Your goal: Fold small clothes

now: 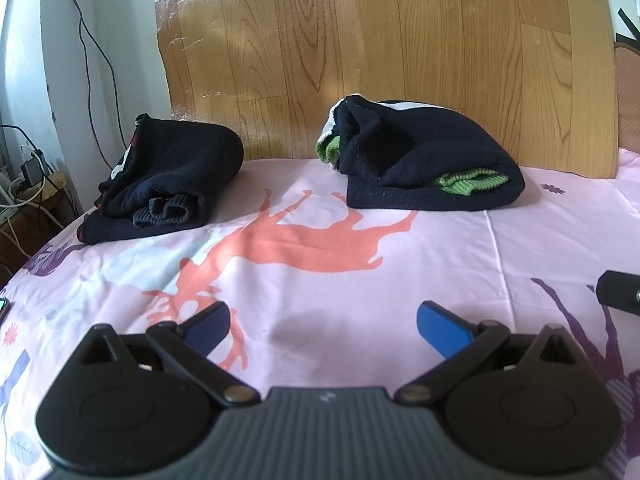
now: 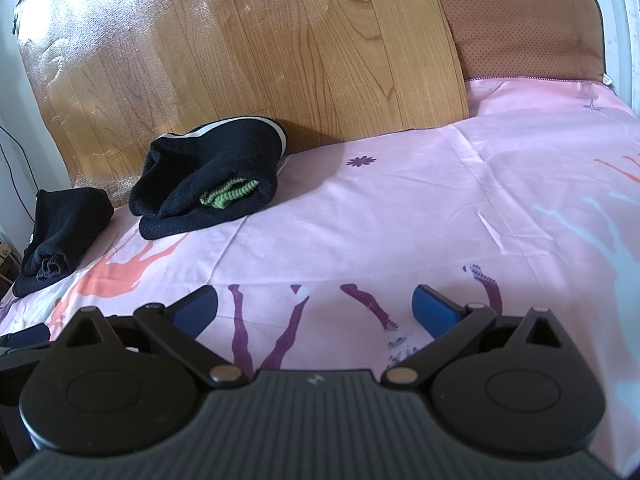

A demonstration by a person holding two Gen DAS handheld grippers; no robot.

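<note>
Two folded dark garments lie at the far side of a pink printed bedsheet (image 1: 460,264). The black one with green cuffs (image 1: 420,160) (image 2: 212,176) sits to the right. A black one with grey cuffs and a white-red mark (image 1: 168,176) (image 2: 60,228) sits to the left. My left gripper (image 1: 322,326) hovers open over the bare sheet, well short of both garments, with nothing between its blue fingers (image 1: 440,326). My right gripper (image 2: 314,312) is open too, empty, above the sheet (image 2: 440,200) to the right of the garments.
A wood-grain board (image 1: 360,48) (image 2: 248,48) leans upright behind the garments. A brown cushion (image 2: 520,24) stands at the back right. Cables and a power strip (image 1: 28,184) lie off the bed's left edge. The right gripper's tip (image 1: 620,292) shows at the right edge.
</note>
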